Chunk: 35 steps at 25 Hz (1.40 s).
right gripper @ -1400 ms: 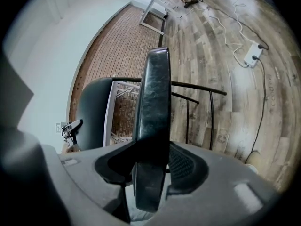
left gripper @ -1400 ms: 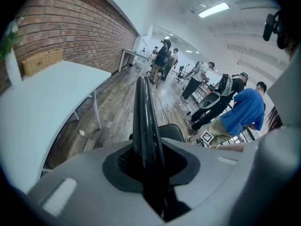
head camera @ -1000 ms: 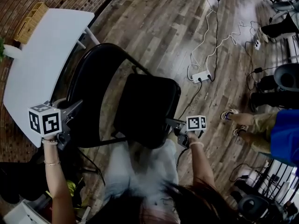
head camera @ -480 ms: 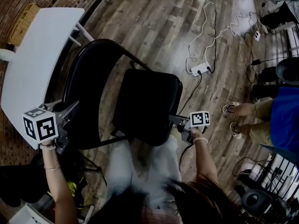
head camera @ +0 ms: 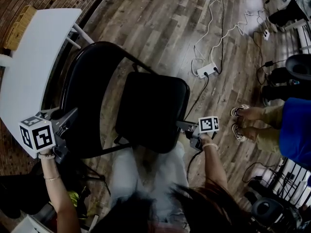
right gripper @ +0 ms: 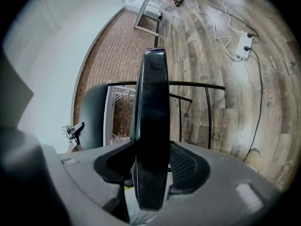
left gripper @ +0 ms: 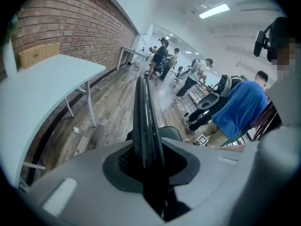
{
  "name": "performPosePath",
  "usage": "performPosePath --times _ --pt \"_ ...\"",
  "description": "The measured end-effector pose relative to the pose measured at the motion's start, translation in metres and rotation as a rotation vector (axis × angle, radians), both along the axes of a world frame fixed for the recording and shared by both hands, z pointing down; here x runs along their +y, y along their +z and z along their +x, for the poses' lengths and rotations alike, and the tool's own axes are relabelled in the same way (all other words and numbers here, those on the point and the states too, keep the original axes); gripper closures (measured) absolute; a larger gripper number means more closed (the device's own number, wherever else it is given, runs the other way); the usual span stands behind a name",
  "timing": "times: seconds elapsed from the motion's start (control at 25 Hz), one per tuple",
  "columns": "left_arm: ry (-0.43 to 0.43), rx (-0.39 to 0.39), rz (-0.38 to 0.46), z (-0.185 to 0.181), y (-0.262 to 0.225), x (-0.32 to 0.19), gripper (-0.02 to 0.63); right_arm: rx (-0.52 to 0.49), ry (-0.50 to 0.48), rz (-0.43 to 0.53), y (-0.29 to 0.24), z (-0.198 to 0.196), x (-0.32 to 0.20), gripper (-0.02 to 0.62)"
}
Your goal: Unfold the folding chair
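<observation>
The black folding chair stands partly opened, its padded seat (head camera: 153,110) in the middle and its curved backrest (head camera: 85,96) to the left. My left gripper (head camera: 67,120) is shut on the backrest's rim, which runs as a thin black edge (left gripper: 143,112) up between the jaws of the left gripper (left gripper: 149,168). My right gripper (head camera: 181,125) holds the seat's right edge. That thick edge (right gripper: 153,102) fills the gap of the right gripper (right gripper: 150,173), whose jaws have just eased slightly wider around it.
A white table (head camera: 34,62) with a wicker basket (head camera: 19,21) stands close behind the backrest, against a brick wall. A power strip (head camera: 206,70) and cables lie on the wooden floor beyond the seat. A person in a blue top (head camera: 296,130) stands at right.
The right gripper has shifted a little to the right and down with the seat's edge. The left gripper keeps its hold on the backrest and sits slightly lower in the picture.
</observation>
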State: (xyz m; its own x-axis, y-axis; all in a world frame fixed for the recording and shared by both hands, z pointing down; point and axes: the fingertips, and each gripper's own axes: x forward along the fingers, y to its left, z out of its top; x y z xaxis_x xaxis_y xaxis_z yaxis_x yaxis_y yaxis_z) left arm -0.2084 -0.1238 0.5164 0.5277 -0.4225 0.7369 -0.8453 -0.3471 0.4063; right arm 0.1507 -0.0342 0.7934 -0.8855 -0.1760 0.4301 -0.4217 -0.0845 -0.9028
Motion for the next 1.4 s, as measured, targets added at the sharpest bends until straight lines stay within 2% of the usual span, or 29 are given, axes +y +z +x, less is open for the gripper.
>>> performPosePath --times 0.4,0.6,0.76,0.92,1.24,1.4 --pt "0.005 0.023 -0.019 0.007 0.004 0.001 0.528 0.024 0.017 -0.018 0.015 0.021 0.005 0.385" --pt "0.009 0.025 -0.031 0.009 0.006 0.001 0.529 -0.006 0.015 0.005 0.019 0.023 0.005 0.383" --pt "0.017 0.028 -0.039 0.013 0.006 0.002 0.532 0.023 0.027 -0.02 0.025 0.032 0.008 0.382" --pt "0.021 0.028 -0.046 0.016 0.009 0.004 0.535 -0.003 0.026 -0.003 0.027 0.033 0.008 0.38" --pt "0.025 0.03 -0.052 0.027 0.02 0.008 0.535 0.086 0.081 -0.017 0.048 0.06 0.016 0.385" --pt "0.035 0.036 -0.06 0.038 0.021 0.009 0.54 0.071 0.129 -0.005 0.051 0.07 0.018 0.388"
